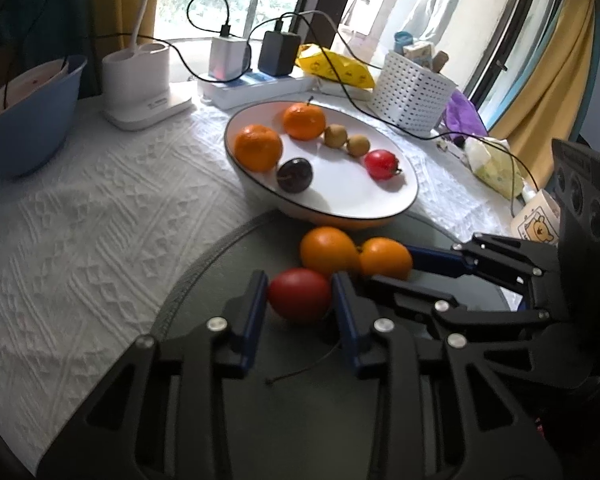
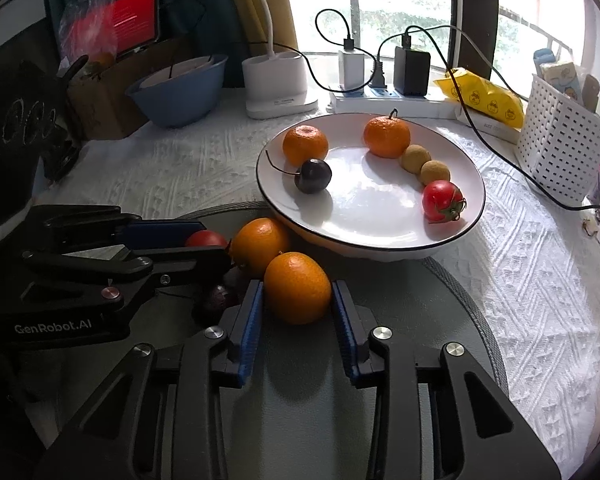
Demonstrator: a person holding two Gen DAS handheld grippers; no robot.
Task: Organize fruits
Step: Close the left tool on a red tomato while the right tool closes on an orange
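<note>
A white plate (image 1: 340,196) holds two tangerines, two small brown fruits, a dark cherry and a red tomato; it also shows in the right wrist view (image 2: 364,220). On the grey mat in front, my left gripper (image 1: 300,294) is shut on a red tomato (image 1: 298,294). My right gripper (image 2: 298,292) is shut on an orange (image 2: 298,286), which also shows in the left wrist view (image 1: 386,258). A second orange (image 1: 328,250) lies between them, touching both fruits. A dark cherry (image 2: 216,300) lies on the mat, left of my right gripper.
A blue bowl (image 1: 24,120), a white lamp base (image 1: 140,80), a power strip with chargers and cables (image 1: 252,80), a yellow packet (image 1: 336,66) and a white basket (image 1: 412,92) stand behind the plate. The white textured cloth (image 1: 80,240) spreads left.
</note>
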